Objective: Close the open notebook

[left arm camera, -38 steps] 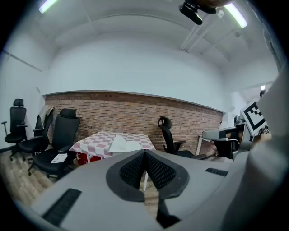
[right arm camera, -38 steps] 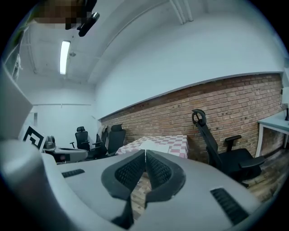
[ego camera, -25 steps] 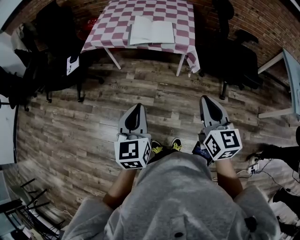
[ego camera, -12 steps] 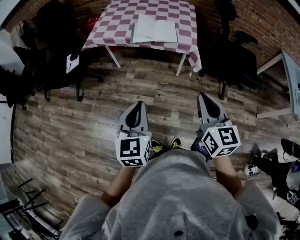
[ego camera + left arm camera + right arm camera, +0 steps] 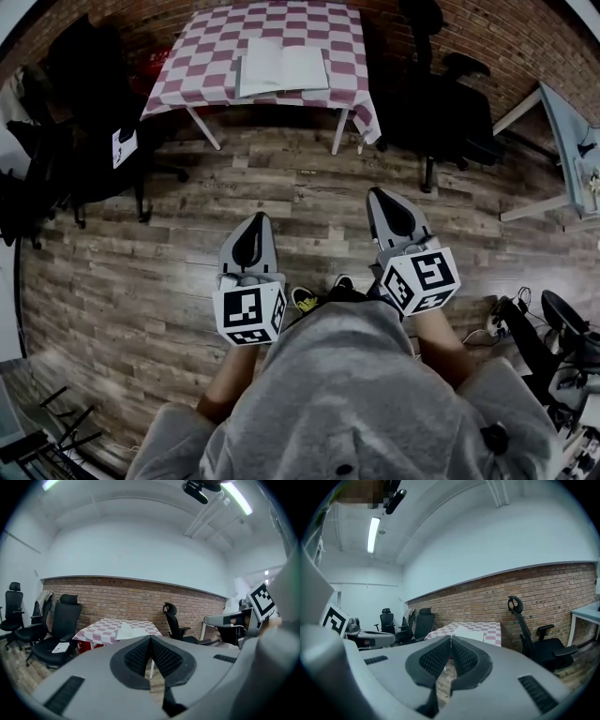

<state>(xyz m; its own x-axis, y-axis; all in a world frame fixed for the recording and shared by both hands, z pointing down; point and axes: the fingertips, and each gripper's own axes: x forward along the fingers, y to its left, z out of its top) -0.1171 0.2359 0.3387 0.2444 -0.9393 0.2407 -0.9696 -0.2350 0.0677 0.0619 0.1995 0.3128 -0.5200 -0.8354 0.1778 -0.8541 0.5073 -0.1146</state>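
An open white notebook (image 5: 281, 70) lies flat on a small table with a red-and-white checked cloth (image 5: 202, 52) at the top of the head view. The notebook (image 5: 131, 631) shows far ahead in the left gripper view, and the notebook (image 5: 466, 632) far ahead in the right gripper view. My left gripper (image 5: 251, 228) and right gripper (image 5: 382, 200) are held over the wooden floor, well short of the table. Both are shut with nothing between the jaws.
Black office chairs stand left of the table (image 5: 89, 155) and right of it (image 5: 450, 103). A brick wall (image 5: 117, 602) runs behind. A white desk (image 5: 567, 141) is at the far right, with cables and gear (image 5: 548, 328) on the floor below it.
The view has shifted so the table and notebook sit further left. Both grippers appear a little higher and further left in the frame, still shut.
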